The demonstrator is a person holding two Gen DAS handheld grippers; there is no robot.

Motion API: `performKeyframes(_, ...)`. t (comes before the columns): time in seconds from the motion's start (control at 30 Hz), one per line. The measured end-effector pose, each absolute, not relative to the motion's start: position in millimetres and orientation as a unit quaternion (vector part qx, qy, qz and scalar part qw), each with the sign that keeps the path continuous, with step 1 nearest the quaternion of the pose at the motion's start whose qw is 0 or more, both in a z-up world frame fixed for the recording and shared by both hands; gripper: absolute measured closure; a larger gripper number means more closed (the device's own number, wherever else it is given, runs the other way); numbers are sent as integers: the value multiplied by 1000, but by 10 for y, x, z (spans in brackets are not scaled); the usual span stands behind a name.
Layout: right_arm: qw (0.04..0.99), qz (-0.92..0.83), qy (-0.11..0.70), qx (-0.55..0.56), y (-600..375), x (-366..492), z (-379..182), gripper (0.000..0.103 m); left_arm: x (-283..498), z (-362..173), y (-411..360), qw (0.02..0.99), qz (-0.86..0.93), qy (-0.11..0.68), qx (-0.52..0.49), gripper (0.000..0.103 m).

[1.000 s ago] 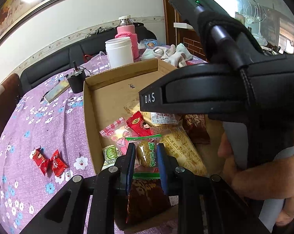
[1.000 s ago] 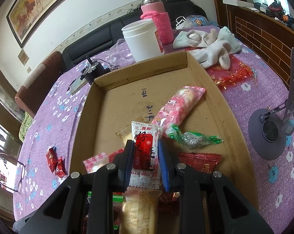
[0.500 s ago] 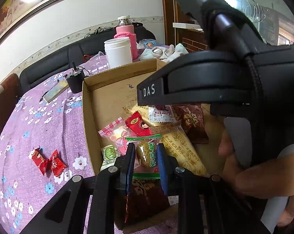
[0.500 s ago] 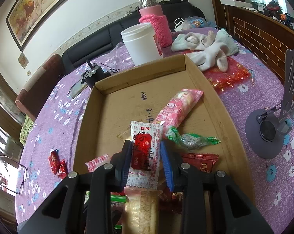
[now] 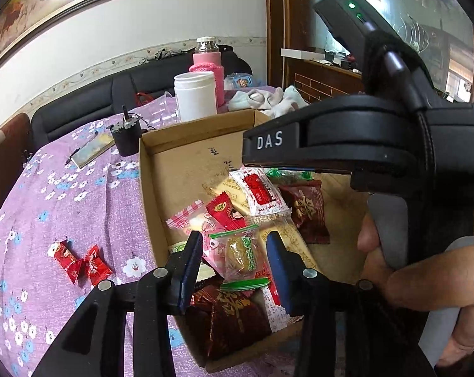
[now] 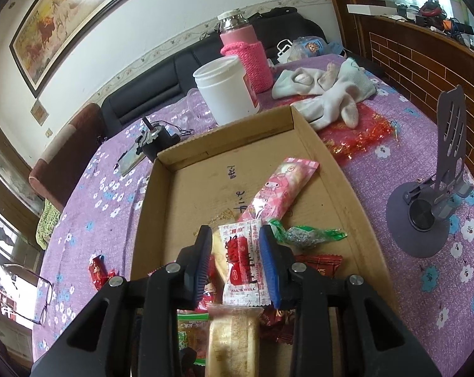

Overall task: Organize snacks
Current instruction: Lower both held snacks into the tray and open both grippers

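A shallow cardboard box [image 5: 149, 169] [image 6: 303, 125] holds several wrapped snacks. My left gripper [image 5: 234, 264] is open, its jaws apart around a green-edged snack packet [image 5: 241, 253] lying on the pile. My right gripper [image 6: 237, 260] is open over a white-and-red sachet [image 6: 243, 260] that lies in the box; the sachet also shows in the left wrist view [image 5: 260, 193]. A long pink packet [image 6: 281, 188] and a green-wrapped candy [image 6: 303, 235] lie further in. Two red candies [image 5: 79, 262] lie on the purple cloth left of the box. The right gripper's body [image 5: 362, 144] fills the right of the left wrist view.
A white jar [image 6: 226, 89], a pink-sleeved flask [image 6: 245, 53] and white cloths [image 6: 328, 91] stand behind the box. A grey phone stand [image 6: 432, 194] is at the right, red foil [image 6: 359, 132] near it. A black holder [image 5: 127, 133] and glasses [image 6: 32, 298] are at the left.
Both grippers have opened. The left let go of the green-edged packet, the right let go of the white-and-red sachet, which now lies in the box.
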State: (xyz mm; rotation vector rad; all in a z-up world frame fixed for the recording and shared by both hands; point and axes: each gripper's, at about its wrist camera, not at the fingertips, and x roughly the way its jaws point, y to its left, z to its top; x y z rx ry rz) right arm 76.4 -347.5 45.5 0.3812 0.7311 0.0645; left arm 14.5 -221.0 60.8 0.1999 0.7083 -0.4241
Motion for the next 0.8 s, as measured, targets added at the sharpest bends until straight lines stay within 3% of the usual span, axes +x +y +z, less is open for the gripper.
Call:
performKeyframes(0.5,915,35,358,183,-3444,755,458,73,178,616,-2140,916,-194,338,92,58)
performKeyframes(0.8,915,35,359,181,-3421,768,449,70,178,635,-2119,920,-187,331,93,53)
